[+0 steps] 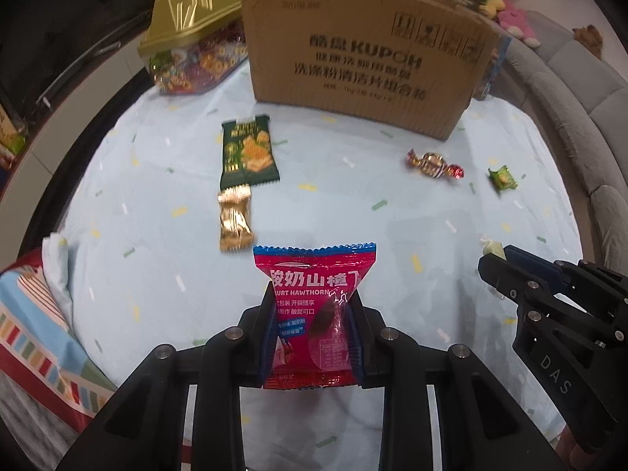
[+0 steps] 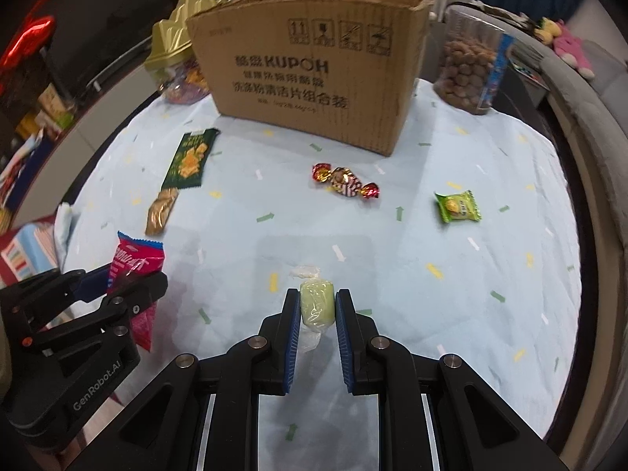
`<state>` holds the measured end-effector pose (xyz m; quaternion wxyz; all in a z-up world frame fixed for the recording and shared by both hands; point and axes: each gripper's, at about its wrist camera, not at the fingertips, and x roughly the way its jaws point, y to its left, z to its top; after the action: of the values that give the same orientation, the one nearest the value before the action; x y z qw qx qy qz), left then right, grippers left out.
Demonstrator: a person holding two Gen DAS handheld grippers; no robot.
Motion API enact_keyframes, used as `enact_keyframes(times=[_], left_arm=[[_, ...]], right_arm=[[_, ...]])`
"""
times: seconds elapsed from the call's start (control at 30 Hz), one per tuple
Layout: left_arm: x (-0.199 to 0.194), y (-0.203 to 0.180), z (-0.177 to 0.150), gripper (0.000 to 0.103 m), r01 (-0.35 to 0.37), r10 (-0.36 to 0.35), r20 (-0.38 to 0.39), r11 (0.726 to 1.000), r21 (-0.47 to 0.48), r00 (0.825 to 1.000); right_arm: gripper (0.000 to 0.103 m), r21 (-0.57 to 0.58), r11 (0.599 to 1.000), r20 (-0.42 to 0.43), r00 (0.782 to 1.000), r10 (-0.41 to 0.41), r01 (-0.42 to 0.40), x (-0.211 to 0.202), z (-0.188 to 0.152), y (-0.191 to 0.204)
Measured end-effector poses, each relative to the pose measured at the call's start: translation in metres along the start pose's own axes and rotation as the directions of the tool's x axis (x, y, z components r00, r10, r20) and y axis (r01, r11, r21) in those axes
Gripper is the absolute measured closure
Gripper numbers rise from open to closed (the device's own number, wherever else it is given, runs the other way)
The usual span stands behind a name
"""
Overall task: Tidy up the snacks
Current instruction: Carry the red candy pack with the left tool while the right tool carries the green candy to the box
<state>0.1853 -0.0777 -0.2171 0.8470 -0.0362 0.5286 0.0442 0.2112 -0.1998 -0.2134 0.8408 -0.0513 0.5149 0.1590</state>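
Nearest you, your left gripper (image 1: 314,314) angles steeply down over the tablecloth (image 1: 157,235), its jaws closed on a glossy pink hawthorn packet (image 1: 314,302) with a blue serrated top edge; the packet stands upright between the pads, lifted off the cloth. To its right, your right gripper (image 2: 317,306) tilts down likewise, jaws clamped narrowly on a pale green candy (image 2: 317,304), a soft cylinder in clear twisted wrap. The cloth is light blue, matte, flecked with small dashes and arrows.

Middle ground, left: a crinkled gold foil packet (image 1: 234,219) touching the near end of a flat dark green snack packet (image 1: 248,153). Middle, right: a shiny red-and-gold twist-wrapped candy (image 2: 345,181), and further right a small lime-green sachet (image 2: 458,206).

Far: an open corrugated cardboard box (image 2: 310,74). Left of it, a clear tub with a faceted gold lid (image 1: 188,15); right of it, a clear jar of brown nuts (image 2: 469,66).
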Motion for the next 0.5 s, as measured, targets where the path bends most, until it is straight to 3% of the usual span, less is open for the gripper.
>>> enact_keyframes(times=[0.5], left_arm=[[-0.037, 0.002, 0.023, 0.073, 0.083, -0.089, 0.069, 0.992, 0.092, 0.994]], right_arm=[[0.084, 0.154, 0.986, 0.08, 0.993, -0.083, 0.07, -0.056, 0.004, 0.008]])
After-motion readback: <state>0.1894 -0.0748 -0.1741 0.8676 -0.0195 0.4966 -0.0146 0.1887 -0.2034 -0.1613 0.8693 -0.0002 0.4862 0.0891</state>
